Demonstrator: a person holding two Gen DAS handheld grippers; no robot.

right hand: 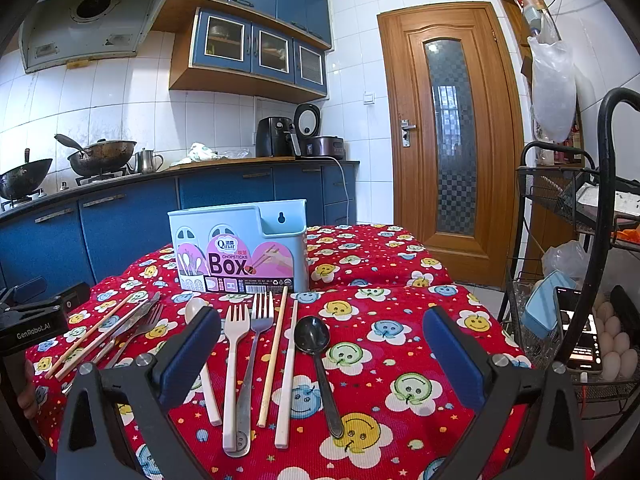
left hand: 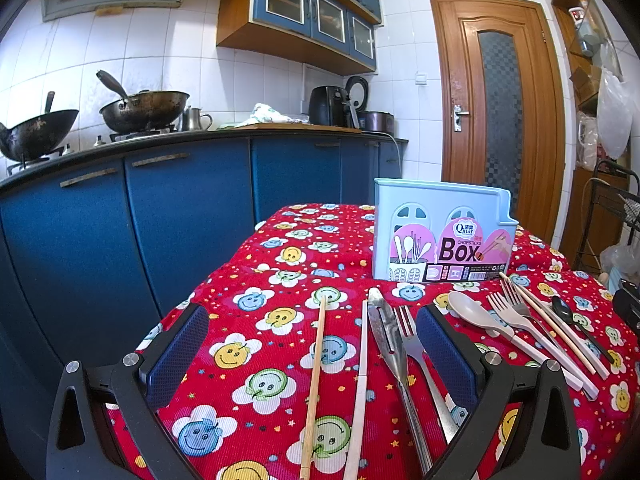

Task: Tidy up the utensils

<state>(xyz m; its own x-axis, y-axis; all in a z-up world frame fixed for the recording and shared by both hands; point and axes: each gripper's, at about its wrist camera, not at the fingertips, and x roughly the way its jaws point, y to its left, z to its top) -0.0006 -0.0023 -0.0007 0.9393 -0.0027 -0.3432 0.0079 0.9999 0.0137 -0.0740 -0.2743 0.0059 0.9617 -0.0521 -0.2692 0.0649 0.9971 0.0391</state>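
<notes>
A light blue chopsticks box (left hand: 440,232) (right hand: 240,248) stands upright at the back of the red smiley tablecloth (left hand: 248,304). My left gripper (left hand: 312,356) is open above a wooden chopstick (left hand: 316,380), a white chopstick (left hand: 362,380), a metal knife (left hand: 388,340) and a metal fork (left hand: 416,352). My right gripper (right hand: 322,360) is open too. Between its fingers lie a white fork (right hand: 234,360), a metal fork (right hand: 256,344), two chopsticks (right hand: 280,356) and a black spoon (right hand: 316,344). Its left finger partly hides a beige spoon (right hand: 196,308).
A black wire rack (right hand: 560,208) holding eggs (right hand: 616,340) and a lit phone (right hand: 580,332) stands close to the table's right side. Blue kitchen cabinets (left hand: 160,220) with woks on the stove run behind. A wooden door (right hand: 448,140) is at the back right.
</notes>
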